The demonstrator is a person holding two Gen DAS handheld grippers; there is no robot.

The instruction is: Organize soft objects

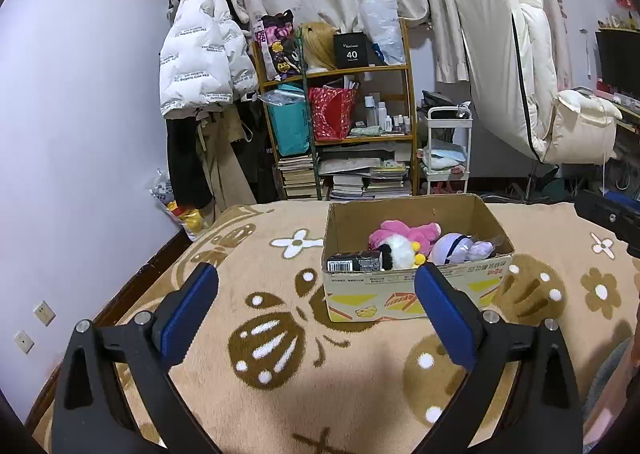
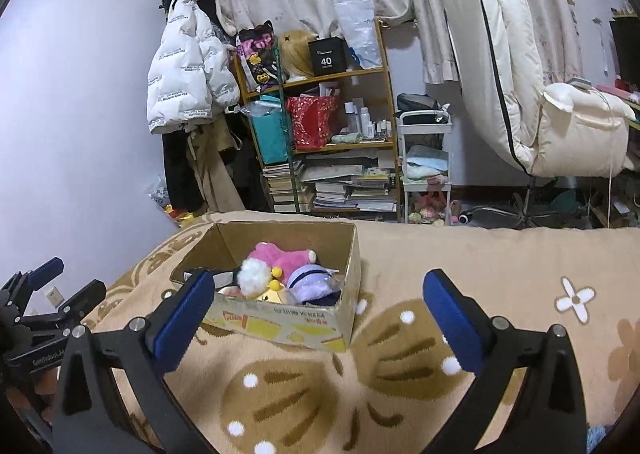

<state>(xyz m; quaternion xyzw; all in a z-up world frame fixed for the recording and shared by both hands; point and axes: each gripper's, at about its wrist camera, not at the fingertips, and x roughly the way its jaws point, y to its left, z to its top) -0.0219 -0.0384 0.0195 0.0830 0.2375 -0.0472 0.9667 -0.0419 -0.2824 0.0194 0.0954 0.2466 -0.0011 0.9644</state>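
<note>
A cardboard box (image 1: 404,296) stands on the beige patterned blanket (image 1: 280,386); it also shows in the right wrist view (image 2: 280,324). Inside lie a pink plush toy (image 1: 404,232), a white fluffy toy (image 1: 400,252), a lilac plush (image 1: 460,248) and a dark packet (image 1: 354,261). The same toys show in the right wrist view: pink plush (image 2: 284,256), white toy (image 2: 254,276), lilac plush (image 2: 314,282). My left gripper (image 1: 316,274) is open and empty in front of the box. My right gripper (image 2: 318,280) is open and empty, just right of the box.
A wooden shelf (image 1: 340,114) with bags, bottles and books stands past the bed. A white puffer jacket (image 1: 200,54) hangs at left. A white trolley (image 1: 448,150) and a cream padded chair (image 1: 532,86) stand at right. The left gripper shows in the right wrist view (image 2: 64,286).
</note>
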